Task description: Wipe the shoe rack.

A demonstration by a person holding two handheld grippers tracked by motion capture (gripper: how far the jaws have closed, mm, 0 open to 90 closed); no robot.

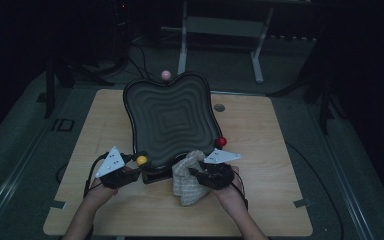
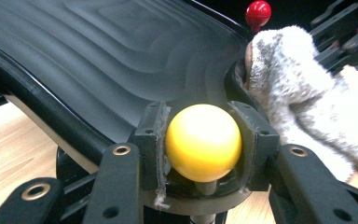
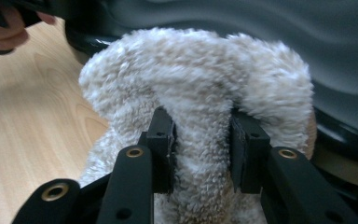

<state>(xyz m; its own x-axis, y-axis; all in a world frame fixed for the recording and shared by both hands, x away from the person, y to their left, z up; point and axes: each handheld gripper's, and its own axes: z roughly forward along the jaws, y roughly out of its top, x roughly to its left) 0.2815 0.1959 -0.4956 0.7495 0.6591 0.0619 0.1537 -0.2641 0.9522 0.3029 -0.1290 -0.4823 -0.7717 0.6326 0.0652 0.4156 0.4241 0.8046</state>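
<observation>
Up close, left tongs [image 2: 204, 140] around yellow knob [image 2: 203, 141], right tongs [image 3: 200, 144] around cloth [image 3: 200, 84].

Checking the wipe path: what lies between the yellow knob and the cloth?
Only the tray's dark rim, in the left gripper view, between yellow knob and cloth.

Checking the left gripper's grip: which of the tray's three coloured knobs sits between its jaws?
The yellow knob, clamped by the left gripper; the red knob and pink knob stand free.

dim room; grey floor [image 1: 25, 150]; light wooden table [image 1: 270, 150]; white metal stand [image 1: 220, 30] behind
</observation>
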